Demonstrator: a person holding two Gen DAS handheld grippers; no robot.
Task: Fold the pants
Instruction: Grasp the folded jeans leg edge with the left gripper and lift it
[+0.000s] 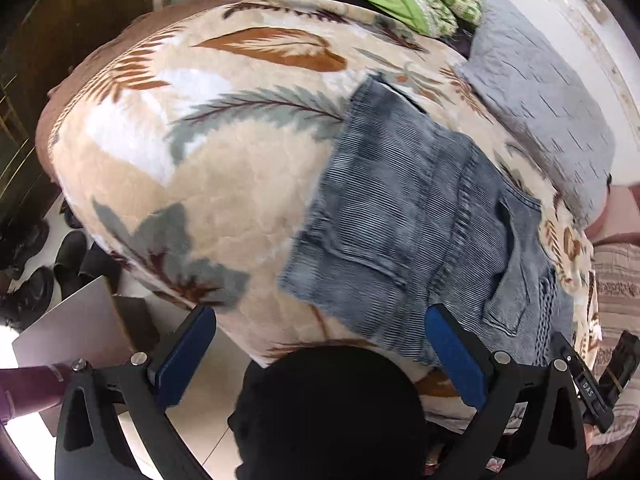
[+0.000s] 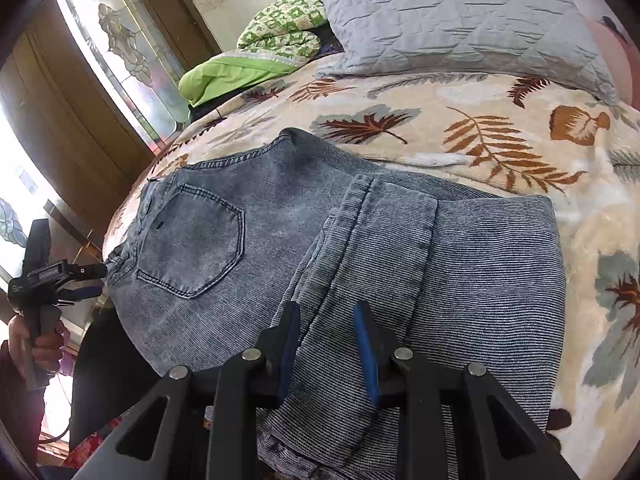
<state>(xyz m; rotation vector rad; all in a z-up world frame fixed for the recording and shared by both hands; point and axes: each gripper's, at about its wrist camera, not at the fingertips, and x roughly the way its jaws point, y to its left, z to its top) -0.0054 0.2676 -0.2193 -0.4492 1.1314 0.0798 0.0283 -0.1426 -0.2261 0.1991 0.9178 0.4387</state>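
Grey-blue denim pants [image 2: 360, 240] lie folded on a leaf-patterned blanket [image 2: 500, 140], back pocket [image 2: 196, 240] up, with the legs doubled over the seat. My right gripper [image 2: 328, 316] hovers over the folded leg part, jaws partly open with fabric between them but not pinched. In the left wrist view the pants [image 1: 400, 216] lie right of centre on the blanket [image 1: 200, 160]. My left gripper [image 1: 320, 320] is wide open and empty above the bed's near edge. It also shows in the right wrist view [image 2: 92, 280], near the waistband.
A grey quilted pillow [image 2: 460, 20] and a green bundle of bedding [image 2: 256, 52] lie at the head of the bed. Dark shoes [image 1: 40, 264] sit on the floor at the left. Wooden doors with glass [image 2: 100, 60] stand beyond the bed.
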